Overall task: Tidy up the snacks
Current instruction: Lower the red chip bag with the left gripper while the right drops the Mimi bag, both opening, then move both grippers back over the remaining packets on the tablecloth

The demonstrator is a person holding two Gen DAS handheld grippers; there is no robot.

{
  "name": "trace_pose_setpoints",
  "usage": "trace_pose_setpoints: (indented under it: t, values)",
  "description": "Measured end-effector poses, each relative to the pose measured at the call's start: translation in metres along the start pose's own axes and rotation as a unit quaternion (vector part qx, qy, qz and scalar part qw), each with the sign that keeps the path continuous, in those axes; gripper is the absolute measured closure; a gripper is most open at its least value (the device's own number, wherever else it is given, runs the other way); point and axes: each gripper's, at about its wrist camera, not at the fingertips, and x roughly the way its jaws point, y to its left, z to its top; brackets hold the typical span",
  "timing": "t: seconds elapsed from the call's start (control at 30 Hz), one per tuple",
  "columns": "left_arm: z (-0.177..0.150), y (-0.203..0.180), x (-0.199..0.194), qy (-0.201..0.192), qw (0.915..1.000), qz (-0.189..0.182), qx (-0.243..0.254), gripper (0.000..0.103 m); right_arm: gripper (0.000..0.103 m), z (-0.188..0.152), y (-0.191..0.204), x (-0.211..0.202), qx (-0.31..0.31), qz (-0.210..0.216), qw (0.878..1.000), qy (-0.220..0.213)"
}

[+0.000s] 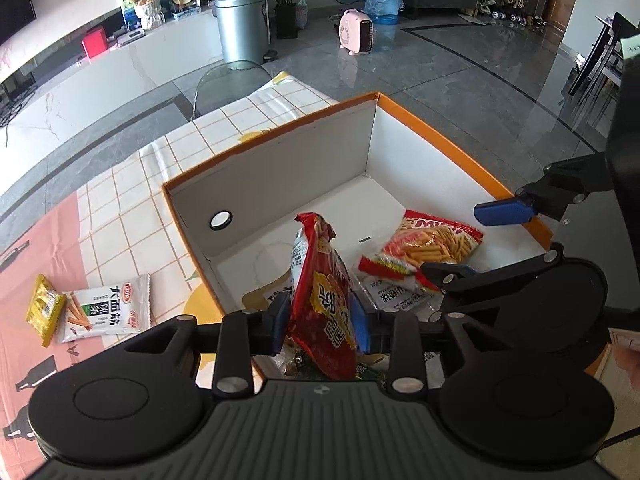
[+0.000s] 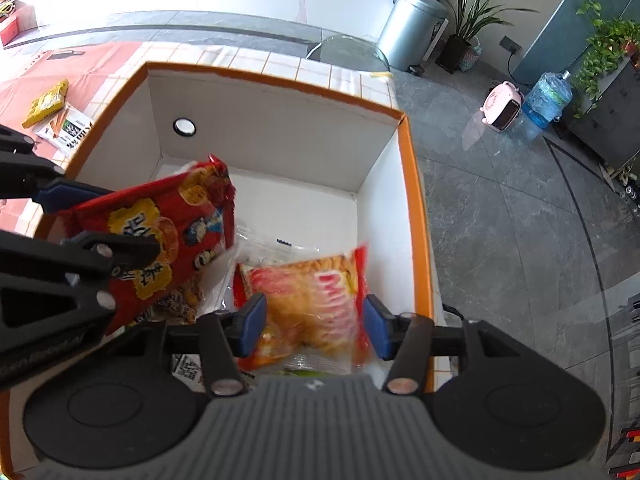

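Observation:
My left gripper [image 1: 320, 322] is shut on a red snack bag [image 1: 324, 304] and holds it over the near part of the orange-rimmed white box [image 1: 280, 164]. The same red snack bag [image 2: 160, 240] shows at the left of the right wrist view, held by the left gripper [image 2: 86, 220]. My right gripper [image 2: 316, 326] is open above an orange chip bag [image 2: 308, 304] lying in the box [image 2: 280, 136]. The orange chip bag [image 1: 436, 240] and other packets lie on the box floor. The right gripper [image 1: 472, 240] shows open at the box's right side.
A white packet [image 1: 106, 308] and a yellow packet [image 1: 44, 310] lie on the tablecloth left of the box; they also show in the right wrist view [image 2: 60, 120]. A glass chair back [image 1: 232, 88] stands beyond the table. A metal bin [image 1: 242, 26] stands on the floor.

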Motion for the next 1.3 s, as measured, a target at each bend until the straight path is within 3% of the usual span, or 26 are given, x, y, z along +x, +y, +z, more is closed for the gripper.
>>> trace_pose_setpoints:
  t: [0.3,0.53,0.63,0.9,1.3]
  values:
    - [-0.004,0.003,-0.040,-0.035,0.9993,0.012,-0.002,0.052,0.032,0.001,0.004,-0.029,0.008,-0.033,0.999,-0.014]
    - [-0.020,0.015,-0.079,-0.070,0.9970,0.027,-0.022,0.052,0.032,-0.006,0.012,-0.066,0.026,-0.038,0.998,-0.049]
    - [-0.032,0.021,-0.098,-0.086,0.9950,0.035,-0.038,0.051,0.027,-0.011,0.014,-0.083,0.051,-0.031,0.996,-0.071]
    - [-0.064,0.034,-0.137,-0.130,0.9864,0.069,-0.073,0.050,0.027,-0.036,0.031,-0.123,0.127,0.010,0.984,-0.124]
    - [-0.118,0.073,-0.164,-0.144,0.9735,0.112,-0.138,0.050,0.025,-0.069,0.103,-0.154,0.171,0.055,0.968,-0.177]
